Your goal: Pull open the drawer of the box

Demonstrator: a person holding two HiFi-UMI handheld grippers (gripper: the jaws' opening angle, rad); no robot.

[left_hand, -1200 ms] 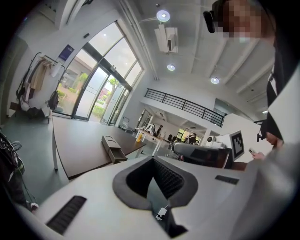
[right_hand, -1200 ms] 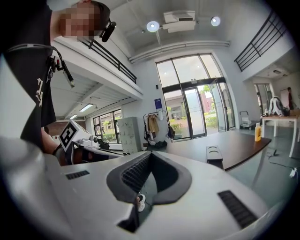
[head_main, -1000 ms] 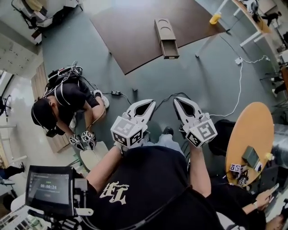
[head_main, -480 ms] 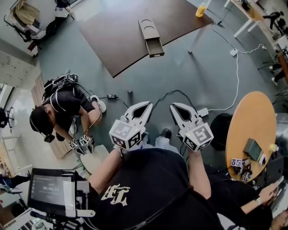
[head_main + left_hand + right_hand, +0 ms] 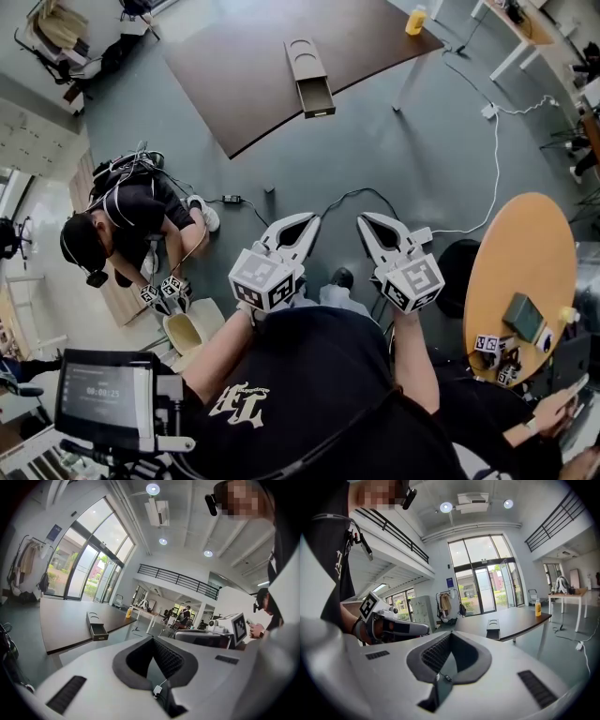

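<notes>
The box (image 5: 306, 58) lies on the dark brown tabletop (image 5: 234, 66), near the edge that faces the person. Its drawer (image 5: 316, 97) stands pulled out toward that edge, its inside open to view, so the task looks done or nearly so. A yellow bottle (image 5: 415, 19) stands at the tabletop's far corner, well apart from the box.

A stretch of grey floor (image 5: 394, 159) lies between the tabletop and the person, who holds both grippers close in front of the chest, well away from the box. They are likely at rest because nothing is left to pull. The left gripper (image 5: 305, 223) has its jaws brought together at the tips with nothing between them. The right gripper (image 5: 367, 223) is the same, closed and empty. Both point toward the tabletop. Another person (image 5: 131, 220) crouches on the floor at the left.
</notes>
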